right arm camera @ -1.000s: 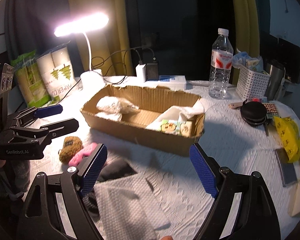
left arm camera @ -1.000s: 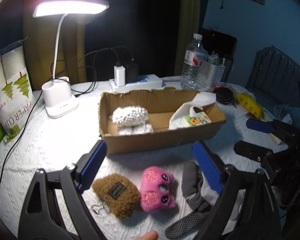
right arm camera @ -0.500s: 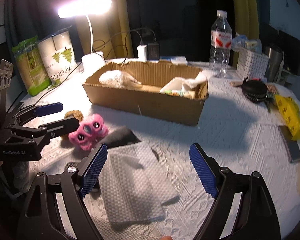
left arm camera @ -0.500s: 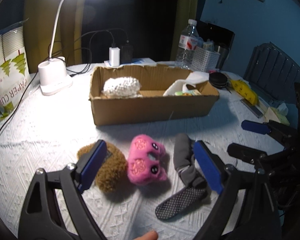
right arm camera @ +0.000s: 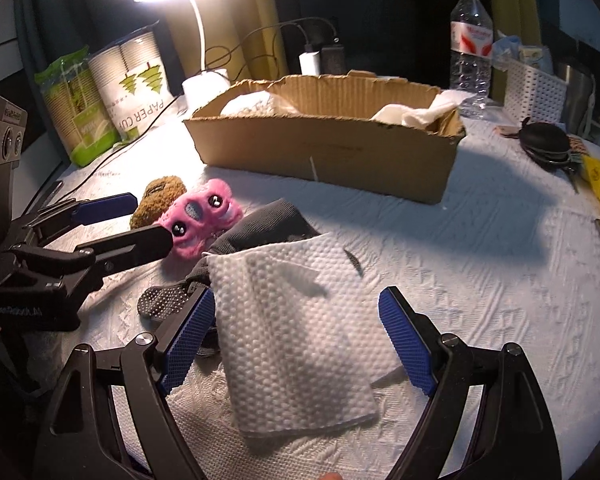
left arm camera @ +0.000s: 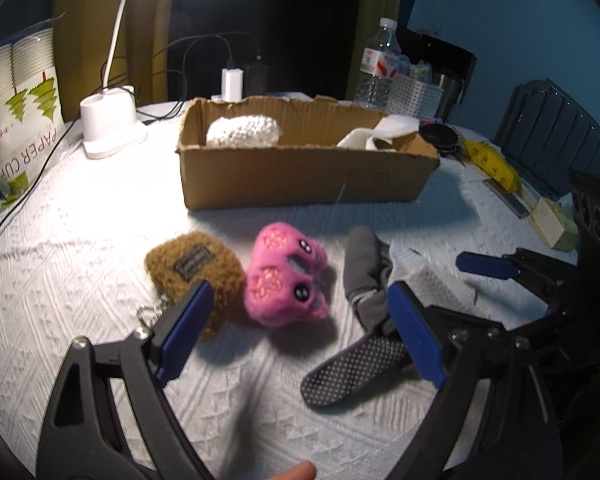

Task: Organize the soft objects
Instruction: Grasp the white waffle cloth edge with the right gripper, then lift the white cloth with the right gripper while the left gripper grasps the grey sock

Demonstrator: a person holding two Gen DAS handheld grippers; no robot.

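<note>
On the white tablecloth lie a brown fuzzy pouch (left arm camera: 198,266), a pink plush toy (left arm camera: 286,278) and a grey sock (left arm camera: 366,280) with a dotted sole. My left gripper (left arm camera: 300,334) hangs open just above and in front of the pink plush, nothing between its fingers. In the right wrist view a white textured cloth (right arm camera: 296,328) lies partly over the grey sock (right arm camera: 268,226). My right gripper (right arm camera: 296,334) is open, low over that cloth. The cardboard box (left arm camera: 304,178) behind holds a white knitted item (left arm camera: 242,132) and white cloths (left arm camera: 380,134).
A lit desk lamp (left arm camera: 112,120) and a paper cup pack (left arm camera: 18,116) stand at the left. Behind the box are a charger (left arm camera: 232,84), a water bottle (left arm camera: 378,66) and a white basket (left arm camera: 414,94). A black case (right arm camera: 544,140) and yellow packet (left arm camera: 490,164) lie right.
Both grippers have sunk toward the table and moved closer to the soft items. The plush, pouch and sock now sit higher and larger in the left view. Both sets of jaws stayed open.
</note>
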